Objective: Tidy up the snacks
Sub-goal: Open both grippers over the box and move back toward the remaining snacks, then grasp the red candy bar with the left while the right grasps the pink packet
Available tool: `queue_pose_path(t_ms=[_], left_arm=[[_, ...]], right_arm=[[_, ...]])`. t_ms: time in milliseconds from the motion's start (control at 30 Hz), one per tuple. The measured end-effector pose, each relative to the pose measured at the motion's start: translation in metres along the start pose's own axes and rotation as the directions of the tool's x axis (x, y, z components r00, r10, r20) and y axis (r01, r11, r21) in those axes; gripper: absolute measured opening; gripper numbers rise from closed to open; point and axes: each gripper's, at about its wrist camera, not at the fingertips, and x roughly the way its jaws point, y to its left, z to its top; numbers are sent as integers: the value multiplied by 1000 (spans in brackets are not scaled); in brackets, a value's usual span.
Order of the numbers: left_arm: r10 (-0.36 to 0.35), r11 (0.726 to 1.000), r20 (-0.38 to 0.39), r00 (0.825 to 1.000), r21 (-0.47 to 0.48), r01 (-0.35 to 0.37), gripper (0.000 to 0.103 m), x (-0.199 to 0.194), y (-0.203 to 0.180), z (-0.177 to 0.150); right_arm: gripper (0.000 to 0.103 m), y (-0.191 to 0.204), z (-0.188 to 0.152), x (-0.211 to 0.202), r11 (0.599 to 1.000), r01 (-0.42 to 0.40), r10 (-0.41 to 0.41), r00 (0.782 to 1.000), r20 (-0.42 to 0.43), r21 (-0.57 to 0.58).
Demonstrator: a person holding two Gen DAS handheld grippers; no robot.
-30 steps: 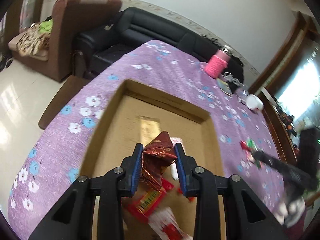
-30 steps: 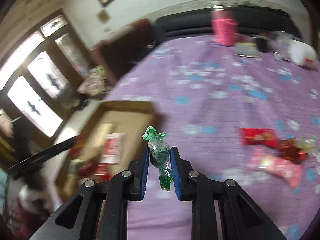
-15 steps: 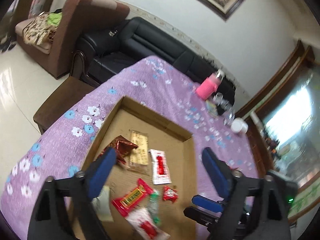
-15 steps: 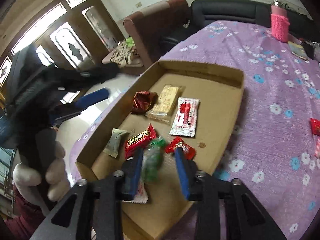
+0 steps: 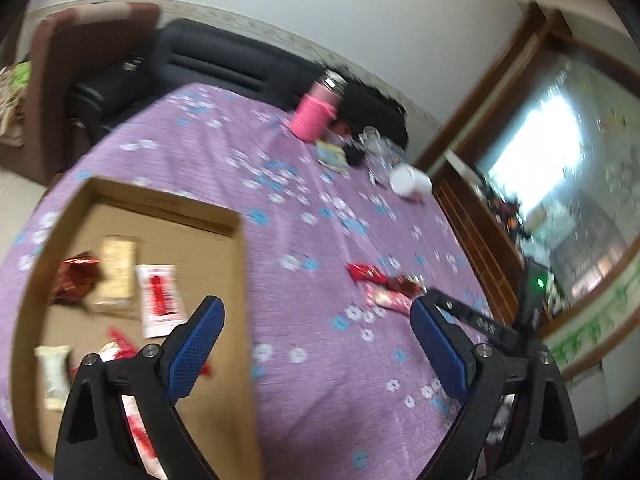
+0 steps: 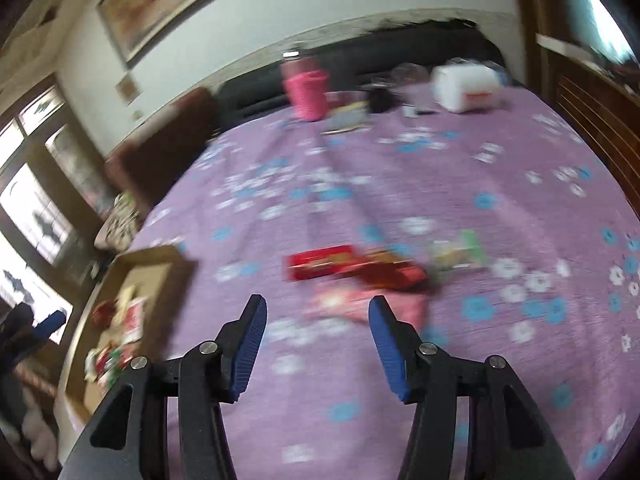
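A shallow cardboard box (image 5: 240, 248) lies on the purple flowered table and holds several snack packets, among them a white-and-red packet (image 5: 159, 300) and a dark red foil snack (image 5: 76, 274). The box also shows at the left of the right wrist view (image 6: 160, 254). My left gripper (image 5: 316, 344) is open and empty, above the box's right wall. My right gripper (image 6: 318, 334) is open and empty, just short of a loose pile on the cloth: a red bar (image 6: 320, 266), a pink packet (image 6: 408, 306) and a green-and-white packet (image 6: 460, 254). The pile also shows in the left wrist view (image 5: 384, 284).
A pink-sleeved bottle (image 5: 316, 112), a white cup on its side (image 5: 410, 182) and small clutter stand at the table's far end. A black sofa (image 5: 224, 64) and brown armchair (image 5: 84, 44) lie beyond. A wooden cabinet (image 6: 592, 104) lines the right edge.
Both grippers let go of their snacks into the box: the left dropped the red foil snack, the right the green candy. Both then swung right, open, toward the loose pile.
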Motion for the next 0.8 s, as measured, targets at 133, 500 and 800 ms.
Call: queue_pose_path(t_ms=[133,500,800], left_arm=[[-17,1000,-73,997,19,18,94,43,-20,12],[62,979,-231,971,204,-14,94,143,-60,43],[92,925,-363,927,377,56,93,233,-97,43]], right_arm=[[57,-30,11,29,998,-36,37,999,-20,43],[63,-13,-6,61,980,-166,152,980,-126,-111],[40,29,-26,68,929,-162,106,978,-179,-332]])
